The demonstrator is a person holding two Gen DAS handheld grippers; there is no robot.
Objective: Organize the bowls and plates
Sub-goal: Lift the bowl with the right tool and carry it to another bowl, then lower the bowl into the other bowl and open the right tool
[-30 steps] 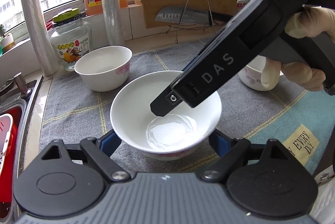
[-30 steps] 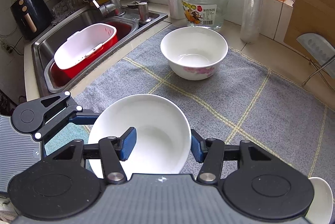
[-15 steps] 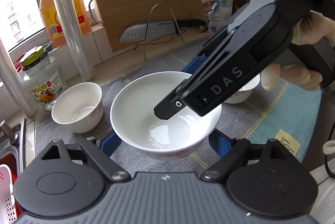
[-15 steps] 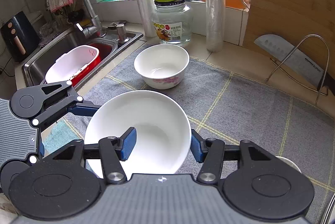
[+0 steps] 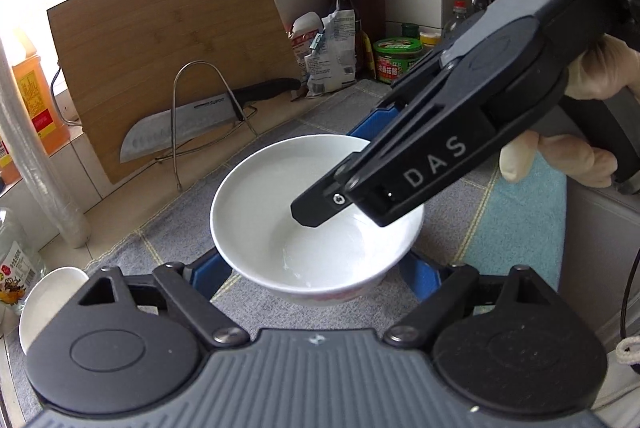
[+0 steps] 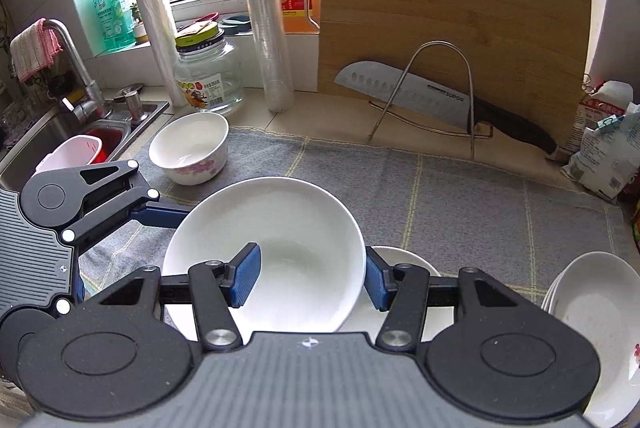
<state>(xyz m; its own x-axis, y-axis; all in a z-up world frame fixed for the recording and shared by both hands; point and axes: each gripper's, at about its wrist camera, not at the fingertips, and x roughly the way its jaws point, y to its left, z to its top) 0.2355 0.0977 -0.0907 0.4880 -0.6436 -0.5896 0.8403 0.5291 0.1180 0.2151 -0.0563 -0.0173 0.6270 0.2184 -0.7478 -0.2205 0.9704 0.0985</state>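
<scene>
A large white bowl is held above the grey cloth on the bench by both claws: the left claw is clamped across its outer sides, while the right claw is closed on its rim, one pad inside. A smaller flowered bowl stands near the sink.

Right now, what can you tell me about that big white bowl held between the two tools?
The big white bowl looks like glossy ceramic, plain and empty inside, with a pink pattern low on its outer wall. It sits upright. The right gripper clamps its rim, one jaw inside, one outside; the left gripper hugs its sides from outside. A grey checked cloth lies below; whether the bowl touches it is unclear.
</scene>
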